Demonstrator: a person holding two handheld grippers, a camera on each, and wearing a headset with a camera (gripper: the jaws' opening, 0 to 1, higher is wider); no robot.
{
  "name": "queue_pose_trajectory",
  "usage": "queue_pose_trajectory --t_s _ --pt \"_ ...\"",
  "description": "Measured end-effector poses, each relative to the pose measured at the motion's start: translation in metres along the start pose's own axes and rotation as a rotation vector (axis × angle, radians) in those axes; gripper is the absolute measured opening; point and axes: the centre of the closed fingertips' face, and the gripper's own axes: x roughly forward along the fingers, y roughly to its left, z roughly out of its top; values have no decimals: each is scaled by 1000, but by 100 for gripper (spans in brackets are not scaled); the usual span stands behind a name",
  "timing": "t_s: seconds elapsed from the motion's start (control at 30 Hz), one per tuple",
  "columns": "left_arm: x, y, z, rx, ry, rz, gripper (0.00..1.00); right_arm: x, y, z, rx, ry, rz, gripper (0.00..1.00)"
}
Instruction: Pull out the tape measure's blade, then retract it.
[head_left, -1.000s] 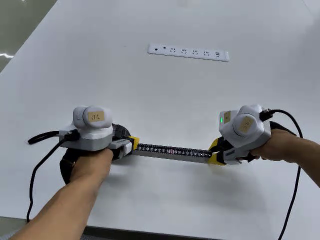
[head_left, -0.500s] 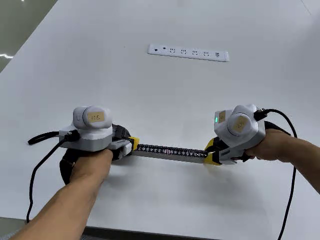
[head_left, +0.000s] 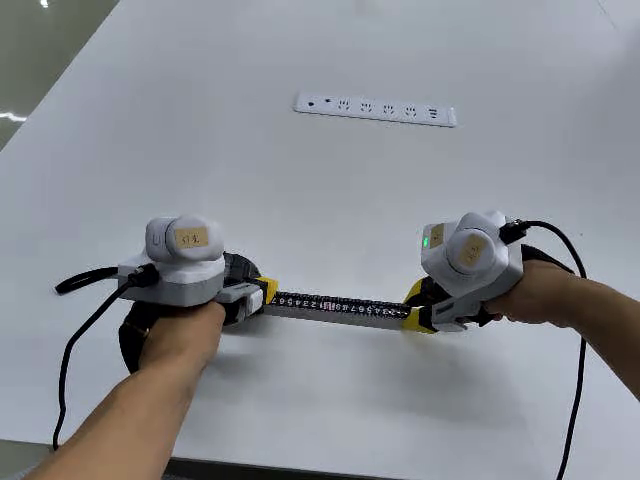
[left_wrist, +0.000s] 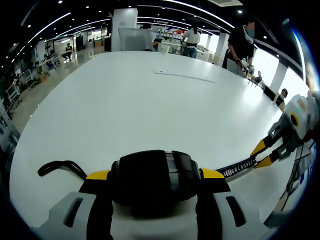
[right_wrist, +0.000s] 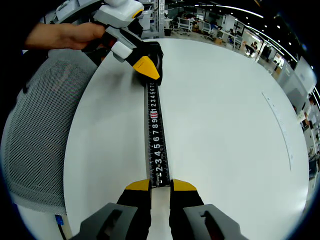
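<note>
Left tool (head_left: 252, 293) was clamped across the black, rounded tape measure case (left_wrist: 152, 172), with a yellow jaw tip on either flank. The case sat low over the white table (head_left: 300, 190), near the front edge.

The black blade with white numerals (head_left: 335, 303) ran out of the case in a straight, level line just above the tabletop, spanning the gap between the two tools. In the right gripper view the numerals read from 1 near the jaws up past a red 10 toward the case.

Right tool (right_wrist: 161, 186) had its jaws drawn close together on the free end of the blade, which passed between the yellow tips.

A hand held each tool from behind. A black cable (head_left: 75, 345) trailed from the left one.

A long white power strip (head_left: 375, 107) lay flat farther back on the table, well apart from the tools.
</note>
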Motion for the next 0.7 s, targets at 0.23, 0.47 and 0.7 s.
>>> queue_pose_trajectory --t_s 0.23,0.47,0.7 --pt "1 0 0 0 0 -1 63 1 1 2 1 -2 1 9" --pt "1 0 0 -4 0 -2 63 2 0 6 0 -4 -1 9" --pt "0 0 0 -6 0 -3 63 4 1 11 -4 -7 3 9"
